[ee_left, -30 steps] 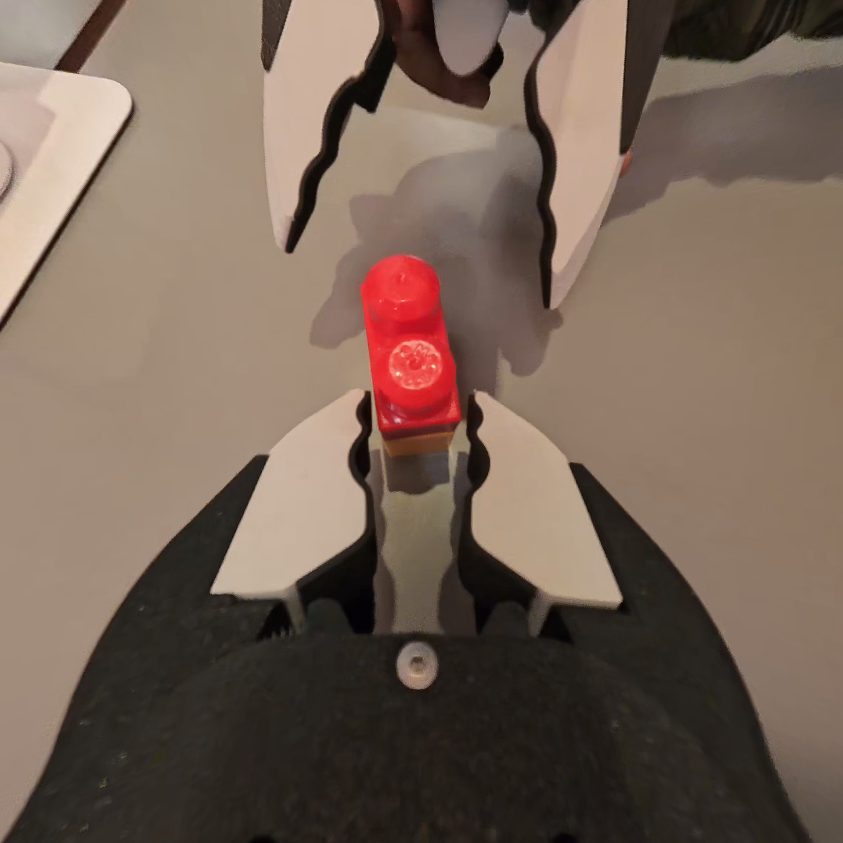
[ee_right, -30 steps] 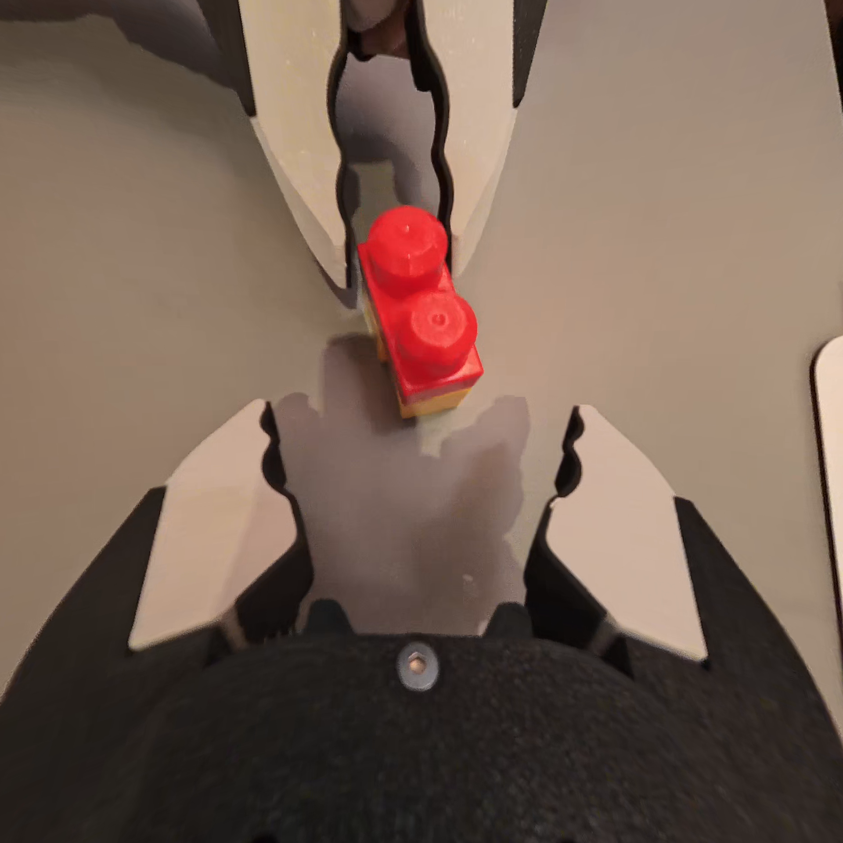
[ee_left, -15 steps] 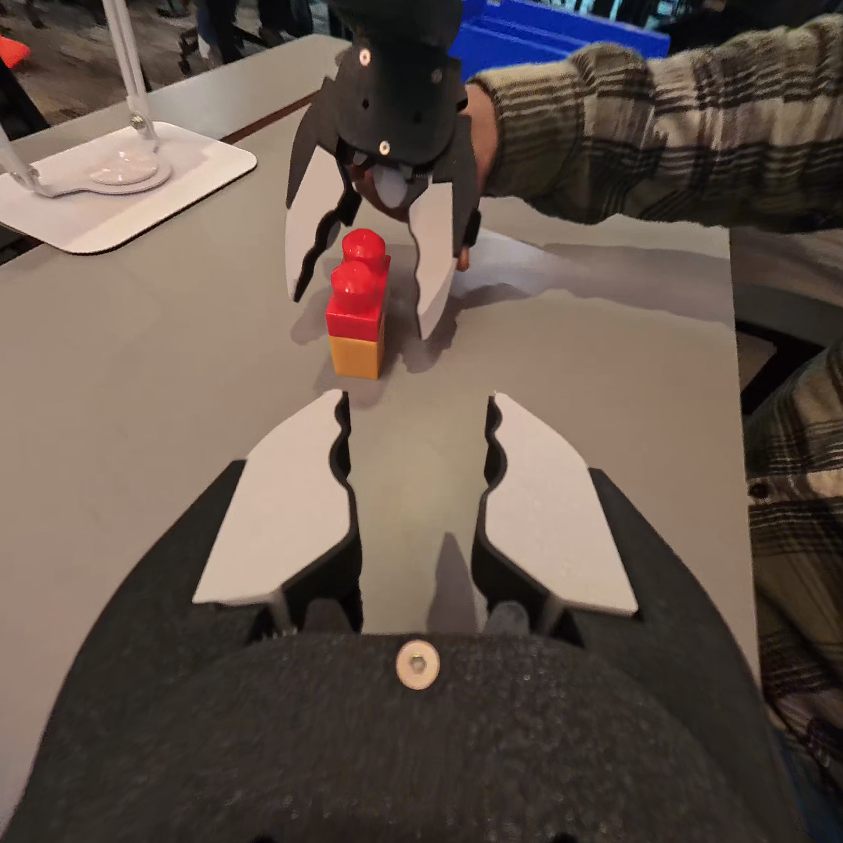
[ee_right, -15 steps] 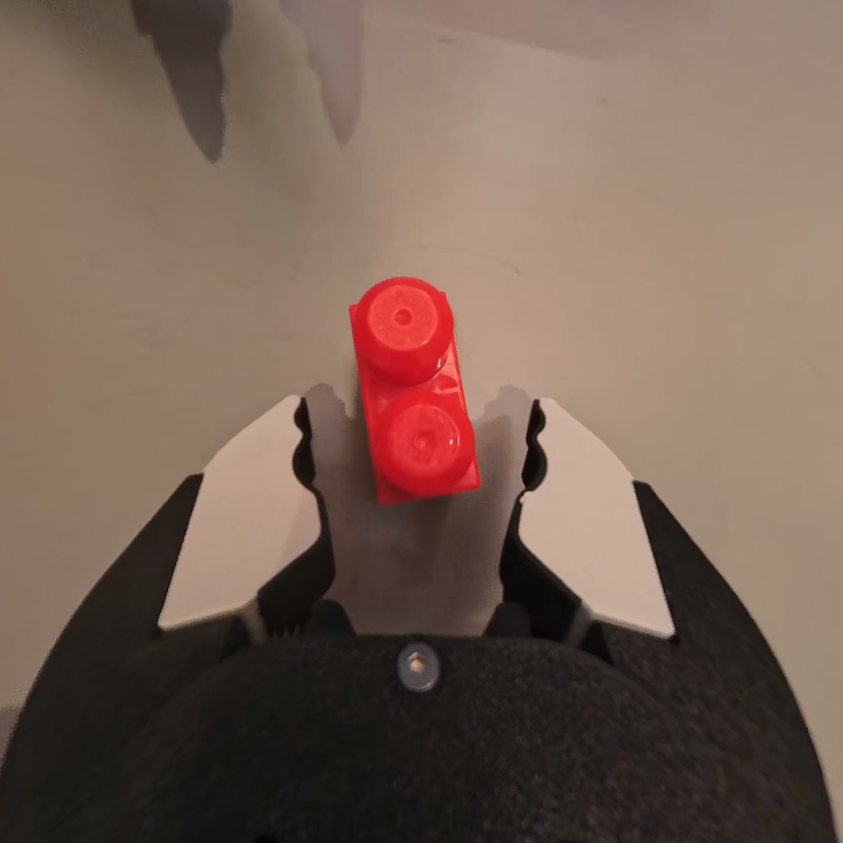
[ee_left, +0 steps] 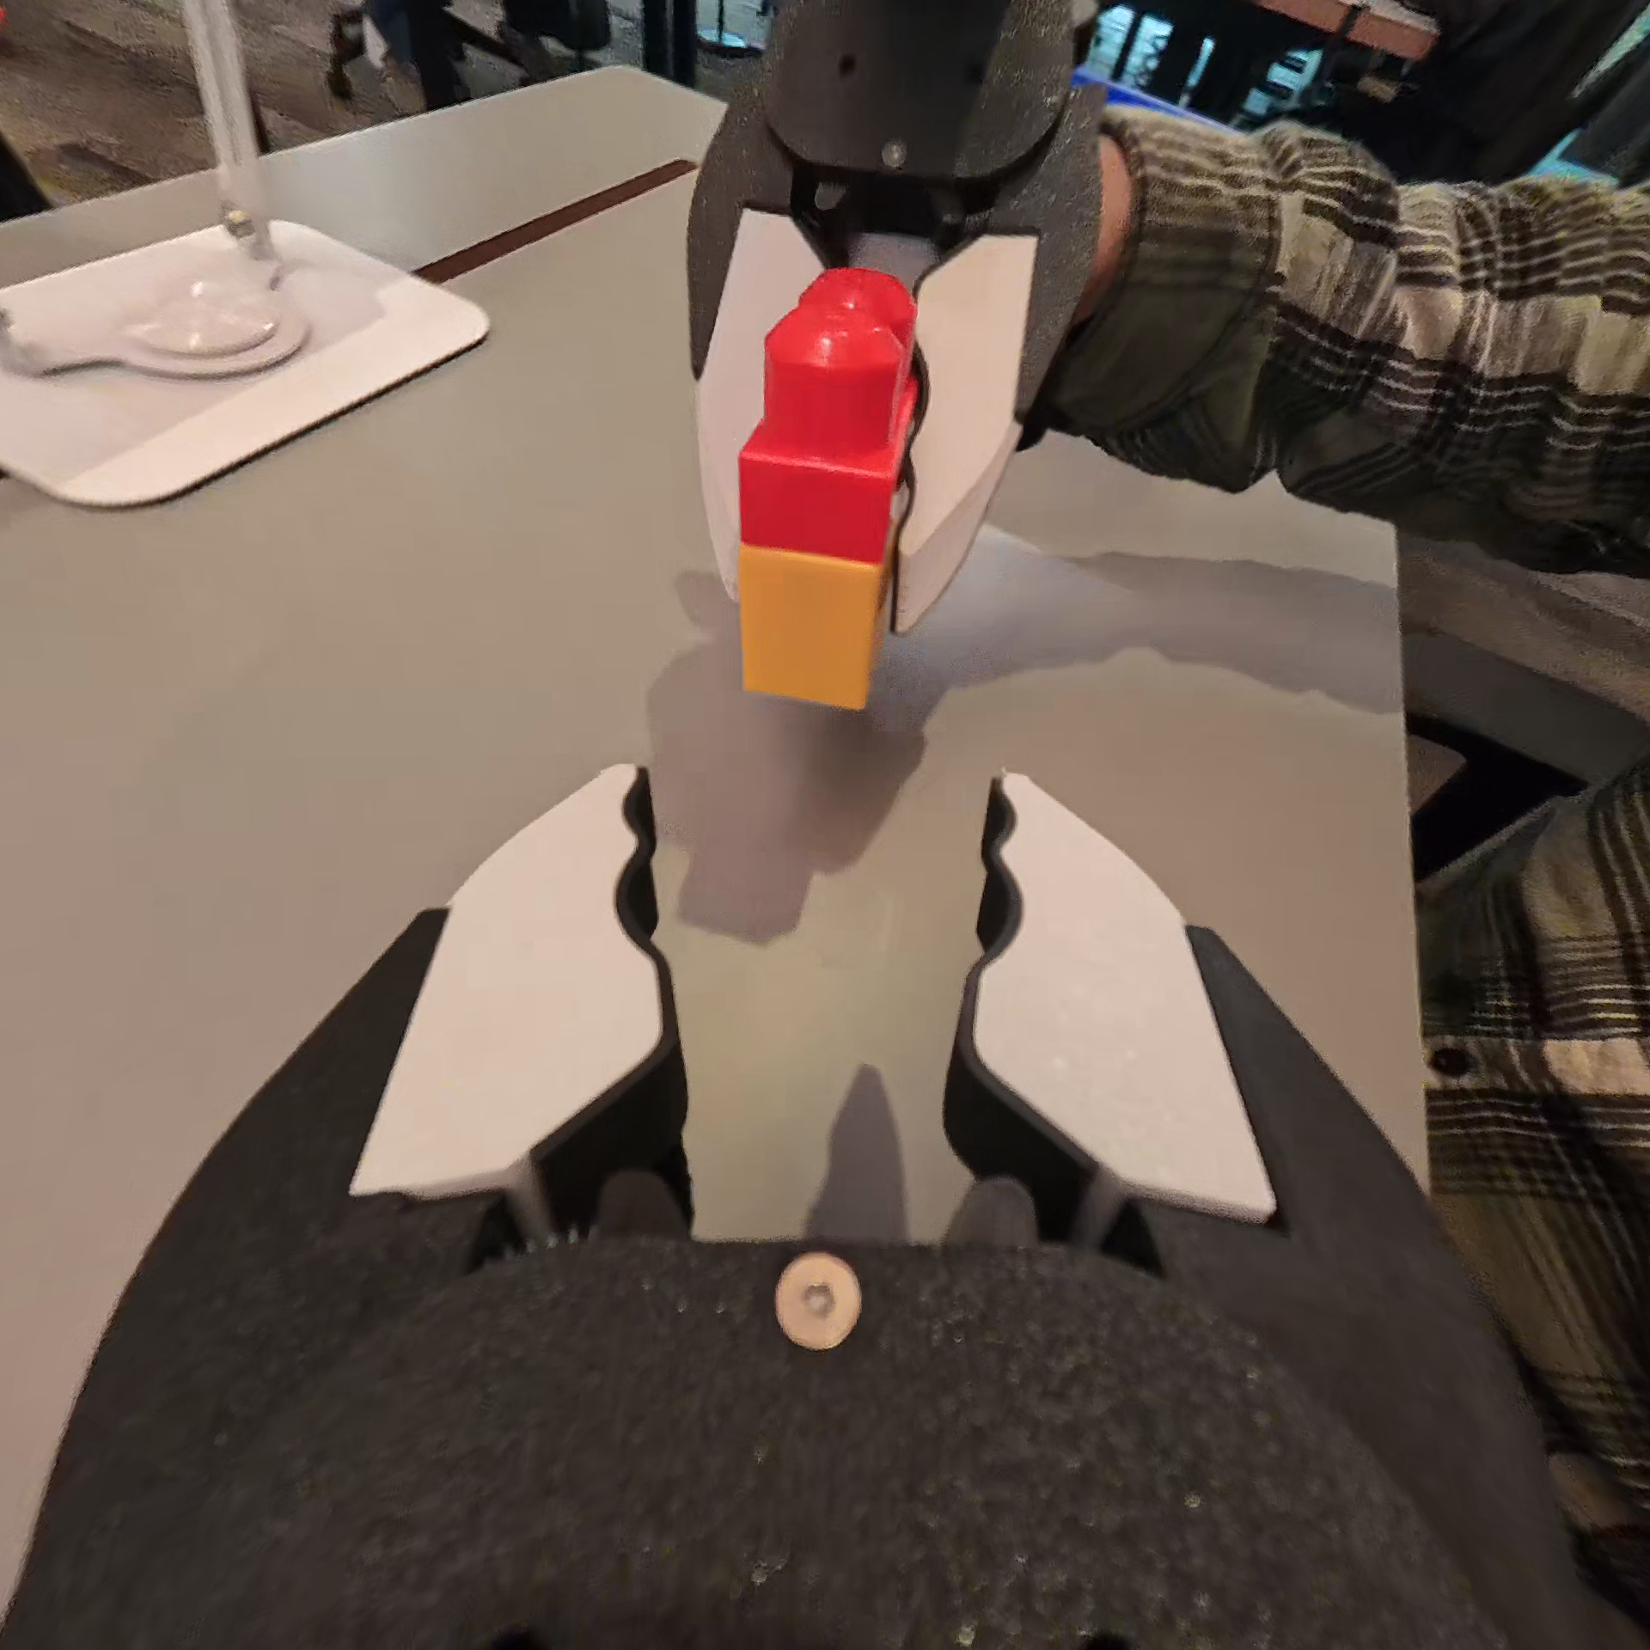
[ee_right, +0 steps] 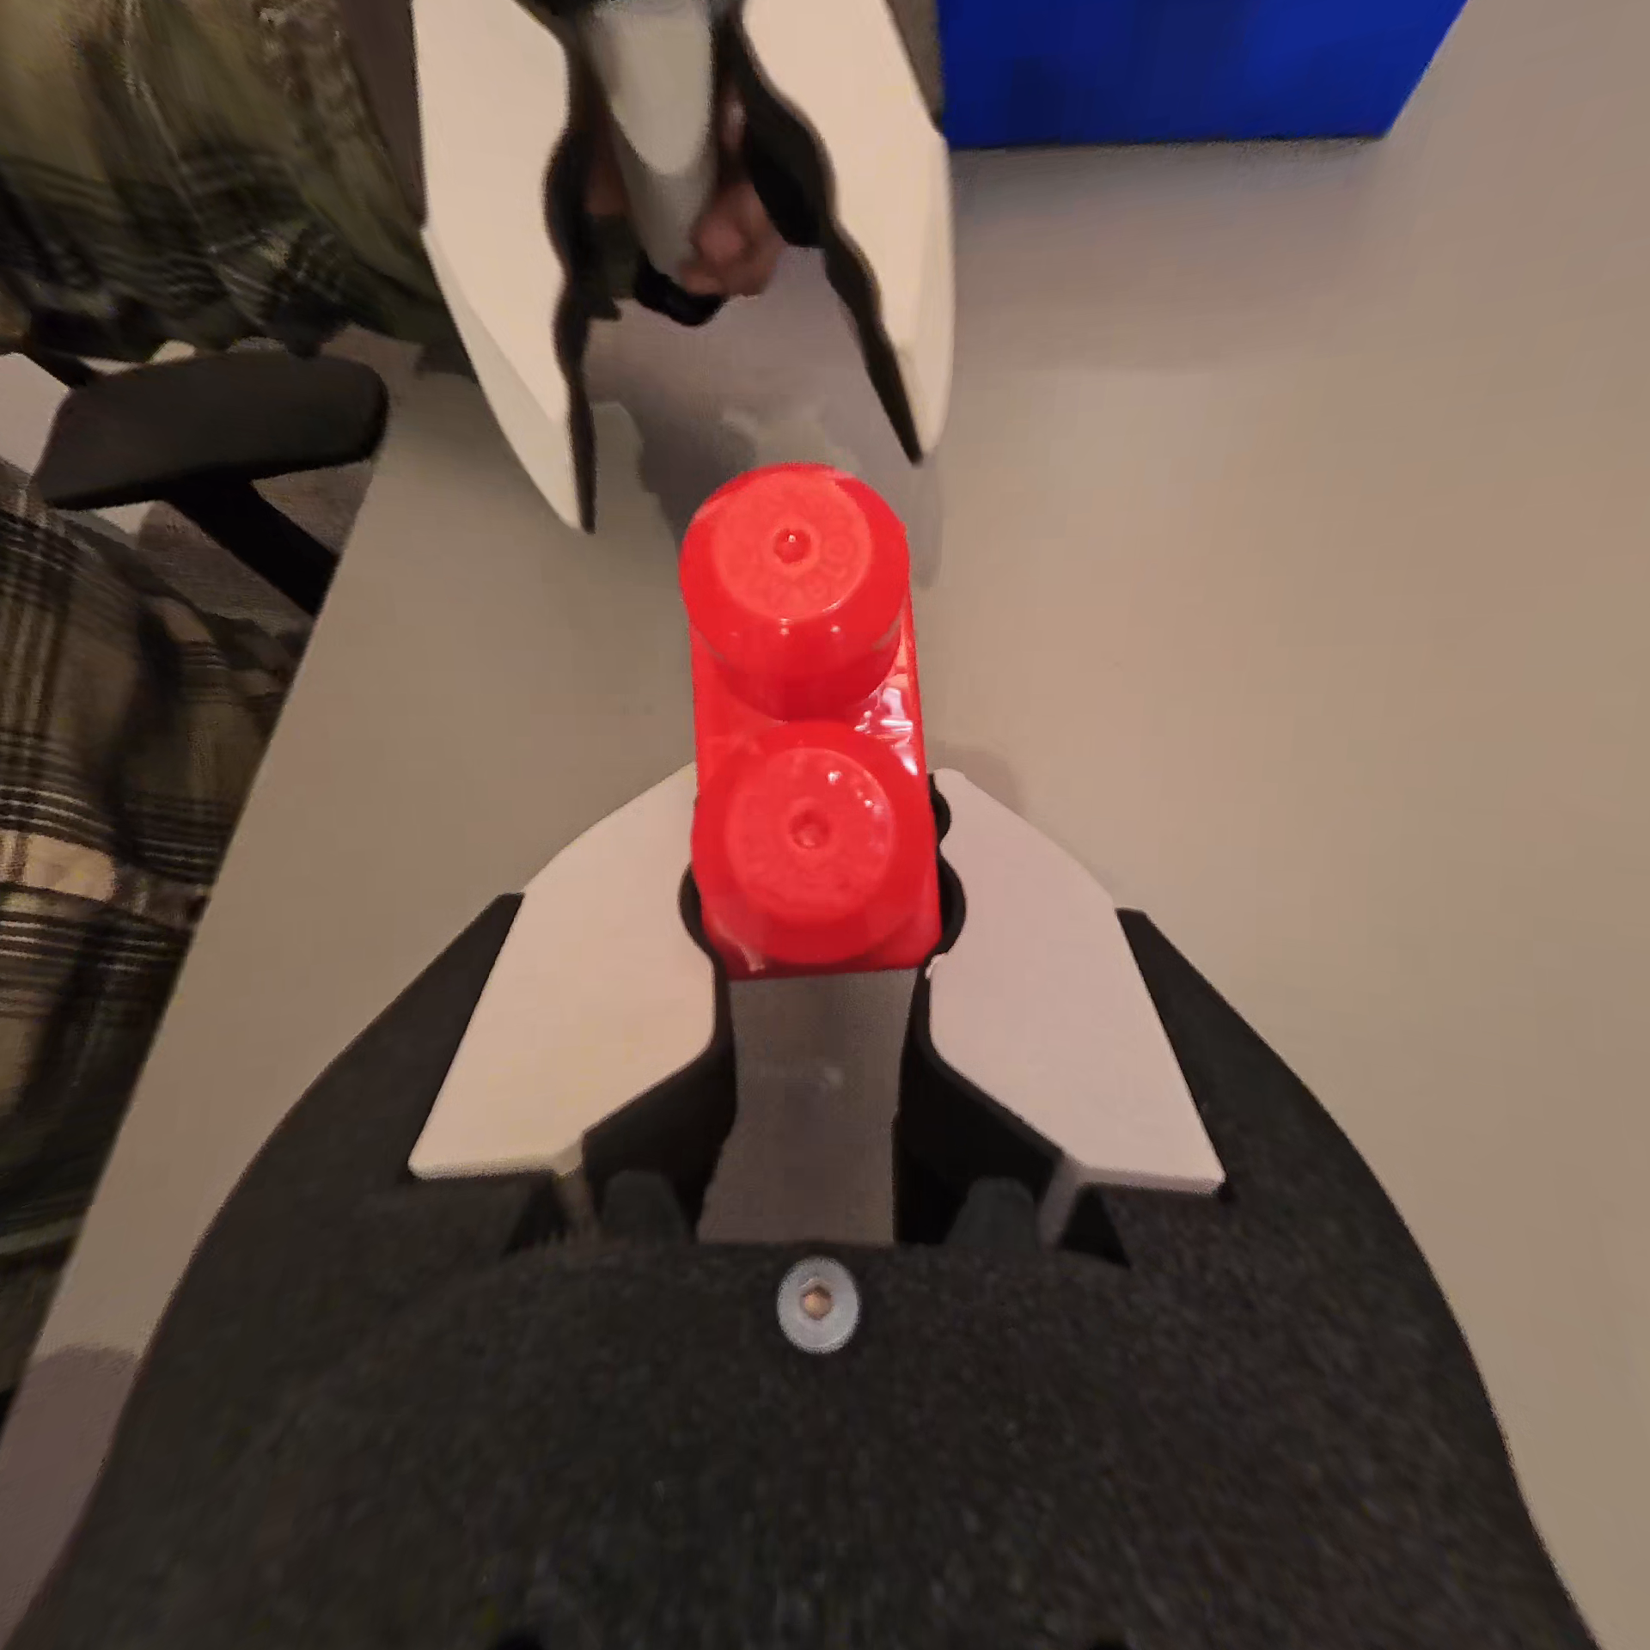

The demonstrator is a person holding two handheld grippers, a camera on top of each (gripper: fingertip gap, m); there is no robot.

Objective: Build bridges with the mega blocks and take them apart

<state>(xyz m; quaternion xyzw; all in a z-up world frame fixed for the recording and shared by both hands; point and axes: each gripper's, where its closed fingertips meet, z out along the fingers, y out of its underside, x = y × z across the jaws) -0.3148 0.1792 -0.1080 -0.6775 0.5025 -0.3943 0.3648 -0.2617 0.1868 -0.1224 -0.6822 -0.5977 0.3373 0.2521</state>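
Observation:
A red two-stud block (ee_left: 817, 464) sits pressed on top of a yellow block (ee_left: 808, 625). My right gripper (ee_left: 817, 607) comes in from the far side, is shut on the red block's sides, and holds the stack above the grey table (ee_left: 357, 714). In the right wrist view the right gripper (ee_right: 817, 790) clamps the red block (ee_right: 804, 714), and the yellow block is hidden under it. My left gripper (ee_left: 820, 786) is open and empty, just in front of and below the stack. It also shows in the right wrist view (ee_right: 748, 469), beyond the block.
A white lamp base (ee_left: 223, 357) stands at the table's far left. A blue bin (ee_right: 1205, 71) is at the far side. A person's plaid sleeve (ee_left: 1339, 312) and a black chair arm (ee_right: 214, 411) lie along the table's edge.
My left gripper let go of the stack, opened and drew back. My right gripper came down over the red block, shut on it and lifted the stack off the table.

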